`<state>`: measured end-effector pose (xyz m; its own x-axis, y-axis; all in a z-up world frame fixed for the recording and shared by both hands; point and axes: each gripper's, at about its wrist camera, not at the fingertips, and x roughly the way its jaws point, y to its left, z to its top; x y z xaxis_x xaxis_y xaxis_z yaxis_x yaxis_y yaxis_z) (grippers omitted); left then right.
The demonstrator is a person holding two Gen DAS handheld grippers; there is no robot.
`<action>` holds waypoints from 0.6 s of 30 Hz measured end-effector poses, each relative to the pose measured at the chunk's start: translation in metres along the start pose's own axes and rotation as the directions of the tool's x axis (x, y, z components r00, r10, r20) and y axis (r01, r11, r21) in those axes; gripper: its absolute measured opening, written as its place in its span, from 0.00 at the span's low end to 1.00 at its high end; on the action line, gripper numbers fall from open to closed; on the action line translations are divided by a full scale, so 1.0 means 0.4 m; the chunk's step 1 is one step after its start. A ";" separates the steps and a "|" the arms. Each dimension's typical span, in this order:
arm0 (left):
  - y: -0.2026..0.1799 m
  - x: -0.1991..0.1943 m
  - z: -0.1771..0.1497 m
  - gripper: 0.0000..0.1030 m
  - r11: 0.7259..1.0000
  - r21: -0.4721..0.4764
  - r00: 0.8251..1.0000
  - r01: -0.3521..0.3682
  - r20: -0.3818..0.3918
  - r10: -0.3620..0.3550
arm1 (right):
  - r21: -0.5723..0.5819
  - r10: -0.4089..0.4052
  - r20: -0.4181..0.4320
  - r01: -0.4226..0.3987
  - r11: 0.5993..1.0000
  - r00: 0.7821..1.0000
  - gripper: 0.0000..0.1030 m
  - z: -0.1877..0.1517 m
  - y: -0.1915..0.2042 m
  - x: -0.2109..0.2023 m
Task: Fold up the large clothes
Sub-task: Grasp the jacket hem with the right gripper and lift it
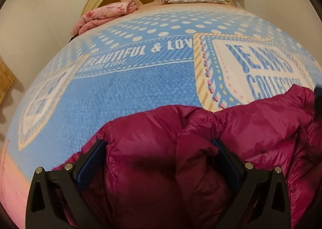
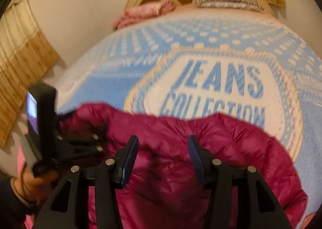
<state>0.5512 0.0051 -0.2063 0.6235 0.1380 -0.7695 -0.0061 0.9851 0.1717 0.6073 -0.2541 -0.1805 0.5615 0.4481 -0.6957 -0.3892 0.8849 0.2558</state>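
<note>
The magenta puffer jacket [image 1: 201, 148] lies bunched at the near edge of the bed, on the blue printed blanket [image 1: 130, 88]. It looks light, puffy and slick, likely to slide, so seams or hems seem the best holds. The left gripper [image 1: 161, 160] pinches a thick fold of it. The right gripper [image 2: 163, 156] hovers spread and empty above it.

The blue blanket [image 1: 124, 88] reads "BEAUTIFUL & LOV" along a stripe, and its white patch [image 2: 217, 88] shouts "JEANS COLLECTION" in blue letters.
</note>
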 end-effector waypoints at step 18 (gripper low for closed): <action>-0.039 -0.201 0.069 1.00 0.997 -0.065 0.976 0.049 0.216 -0.033 | 0.042 -0.099 -0.036 0.100 0.994 0.994 0.41 -0.062 -0.051 0.106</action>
<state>0.5229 -0.0243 -0.1301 0.7772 0.0797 -0.6242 -0.0266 0.9952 0.0939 0.6208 -0.2565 -0.2319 0.5702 0.3537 -0.7415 -0.3000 0.9299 0.2129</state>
